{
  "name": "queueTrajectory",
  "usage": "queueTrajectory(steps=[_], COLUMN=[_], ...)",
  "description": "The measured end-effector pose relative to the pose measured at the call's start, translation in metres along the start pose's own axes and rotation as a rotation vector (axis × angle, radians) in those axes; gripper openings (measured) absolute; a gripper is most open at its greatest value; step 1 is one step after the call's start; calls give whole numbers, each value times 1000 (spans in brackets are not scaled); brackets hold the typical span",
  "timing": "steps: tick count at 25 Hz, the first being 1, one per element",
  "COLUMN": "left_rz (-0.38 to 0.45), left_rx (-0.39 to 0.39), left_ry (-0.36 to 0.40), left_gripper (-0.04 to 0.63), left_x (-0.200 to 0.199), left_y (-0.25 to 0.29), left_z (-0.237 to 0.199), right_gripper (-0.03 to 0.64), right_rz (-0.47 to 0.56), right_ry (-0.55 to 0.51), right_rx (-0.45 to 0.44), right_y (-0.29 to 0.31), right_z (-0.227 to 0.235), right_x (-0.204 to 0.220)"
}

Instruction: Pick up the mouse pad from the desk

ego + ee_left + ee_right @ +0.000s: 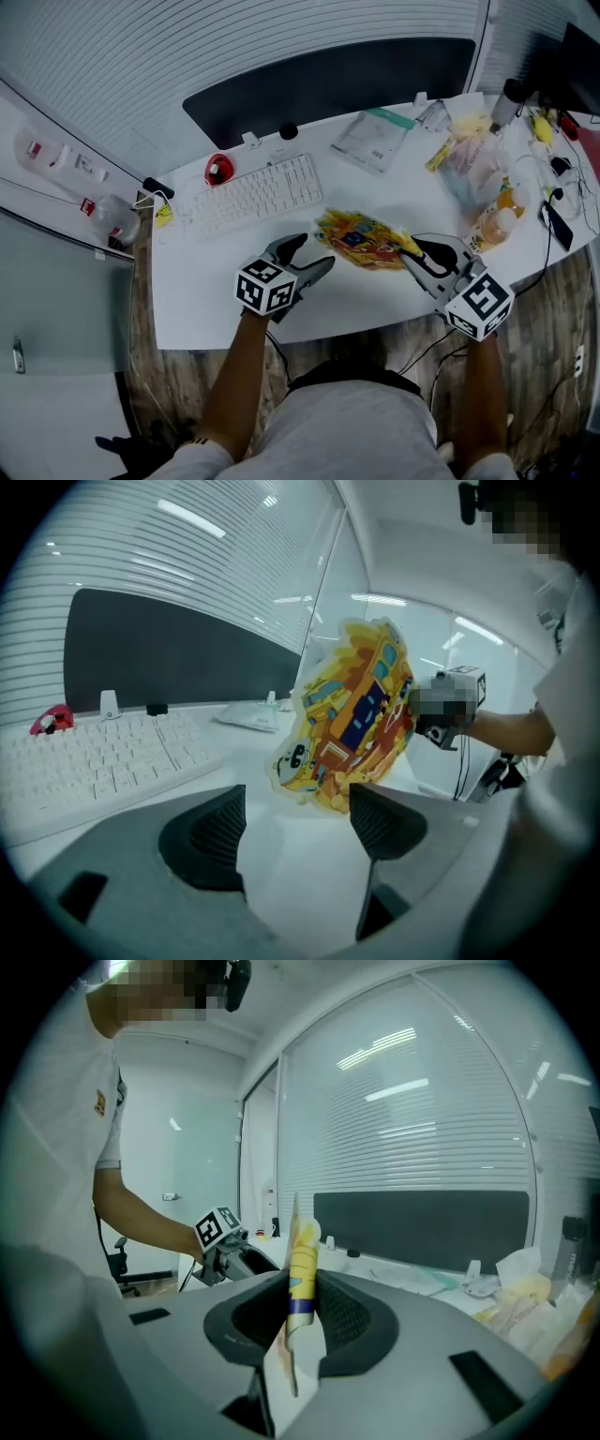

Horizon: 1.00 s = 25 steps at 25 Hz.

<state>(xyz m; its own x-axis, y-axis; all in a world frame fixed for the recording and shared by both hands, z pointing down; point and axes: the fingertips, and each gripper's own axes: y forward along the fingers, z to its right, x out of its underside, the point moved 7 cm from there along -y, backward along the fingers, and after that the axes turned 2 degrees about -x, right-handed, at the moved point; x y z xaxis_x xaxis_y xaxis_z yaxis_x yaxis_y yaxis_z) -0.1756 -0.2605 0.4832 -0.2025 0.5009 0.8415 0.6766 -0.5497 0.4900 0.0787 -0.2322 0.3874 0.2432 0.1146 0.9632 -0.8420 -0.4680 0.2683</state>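
Mouse pad point(361, 241) hangs pinched in the right gripper point(413, 255).

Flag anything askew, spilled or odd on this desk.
Nothing looks spilled or damaged. The mouse pad hangs tilted over the desk, pinched at one edge by the right gripper. The keyboard lies slanted, and plastic bags crowd the right end.

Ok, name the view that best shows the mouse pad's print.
The left gripper view: the mouse pad faces it, print plain. The head view shows it small, from above. The right gripper view shows only its edge, clamped in the right gripper.
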Motion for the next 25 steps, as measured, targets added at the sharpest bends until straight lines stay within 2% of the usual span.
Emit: queueTrajectory(steps=[5,8,12,16,18,20,25], left_rz=[46,90,175,221,236,258,293], left_rx=[74,115,210,243,211,177,163], left_ry=[47,27,5,9,5,-4,7], left_gripper=[357,364,365,354,260,114,40], left_x=[-9,-15,-26,-34,-36,-36,-40], left_y=[-3,-4,-7,-8,-10,-14,-24], left_z=[10,13,23,32,32,32,41], right_gripper=[84,84,84,84,84,86,86], right_rz=[46,77,135,160,174,190,208], right_ry=[-37,-41,0,30,54,79,105], right_rx=[-34,-62,-94,-70,-37,5,116], right_y=[-12,-19,-28,-33,-35,-37,-40], right_z=[-7,-11,-14,-11,-9,-5,3], right_x=[-15,-27,-37,-35,-30,-27,-20])
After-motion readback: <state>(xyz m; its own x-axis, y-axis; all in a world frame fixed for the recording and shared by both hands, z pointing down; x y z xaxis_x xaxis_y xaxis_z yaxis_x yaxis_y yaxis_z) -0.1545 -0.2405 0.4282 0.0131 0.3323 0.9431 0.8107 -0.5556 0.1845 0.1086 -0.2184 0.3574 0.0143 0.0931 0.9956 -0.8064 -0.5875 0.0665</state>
